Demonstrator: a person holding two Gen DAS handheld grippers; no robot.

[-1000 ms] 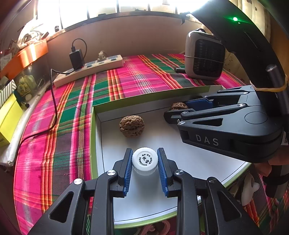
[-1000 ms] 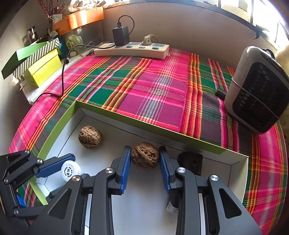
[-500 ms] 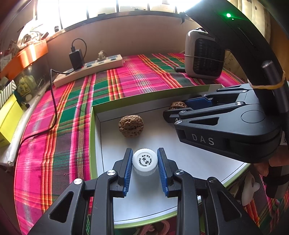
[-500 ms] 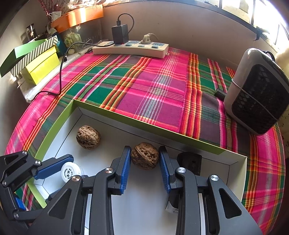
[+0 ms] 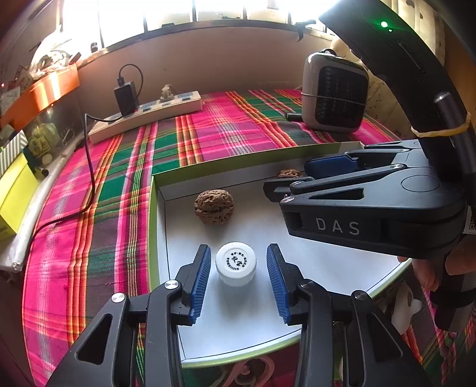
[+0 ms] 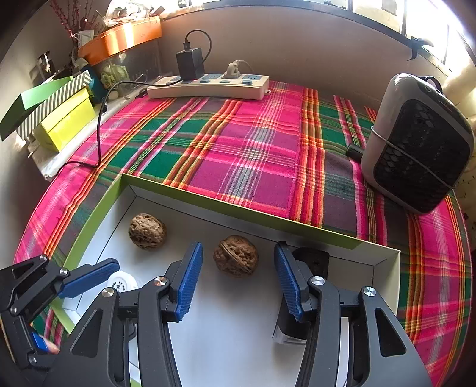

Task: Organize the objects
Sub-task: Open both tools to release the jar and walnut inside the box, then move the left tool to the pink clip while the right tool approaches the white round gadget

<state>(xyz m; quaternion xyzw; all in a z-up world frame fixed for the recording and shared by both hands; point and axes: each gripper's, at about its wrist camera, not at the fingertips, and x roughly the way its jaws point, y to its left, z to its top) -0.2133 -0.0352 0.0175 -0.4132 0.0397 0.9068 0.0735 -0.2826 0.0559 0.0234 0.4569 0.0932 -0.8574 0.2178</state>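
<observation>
Inside tray (image 6: 98,205): two walnuts (image 6: 147,230), one bottle (image 5: 236,263); left gripper (image 5: 238,277), right gripper (image 6: 235,275) opening, empty.

Daylight flooded in from the windows (image 5: 208,12) behind, blown out to white glare. Colours on the cloth (image 6: 253,143) stayed vivid and sharp. The box (image 5: 312,268) floor shone bright. Fisheye bending curved the edges, and corners fell dark.

"DAS" in pale capitals on the black body of the right tongs (image 5: 293,186), small unreadable print on the white bottle cap (image 5: 236,259)
</observation>
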